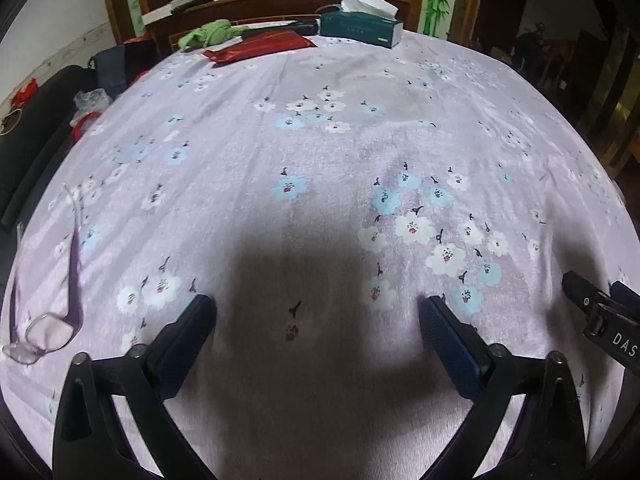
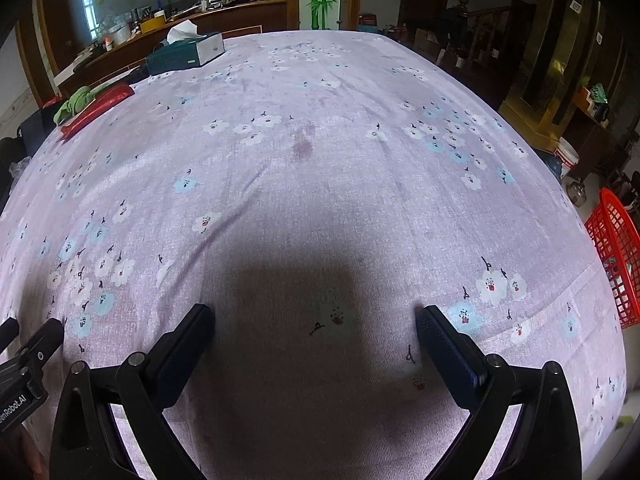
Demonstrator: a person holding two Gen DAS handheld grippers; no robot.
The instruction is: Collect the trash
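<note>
**Both grippers spread wide over bare cloth**

Left gripper (image 1: 316,312) and right gripper (image 2: 314,320) low over the near edge of the table (image 2: 320,184), jaws wide apart, nothing held. Broad bare floral cloth ahead, no trash on it. At the far edge: tissue box (image 1: 360,26), red packet (image 1: 260,46), green cloth (image 1: 208,34). Glasses (image 1: 44,332) by the left edge. Red basket (image 2: 616,252) past the right edge, scraps inside.

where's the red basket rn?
Only in the right wrist view: the red basket stands off the table's right edge, lower than the flowered tablecloth, on the floor near a white bucket. It does not show in the left wrist view.
</note>
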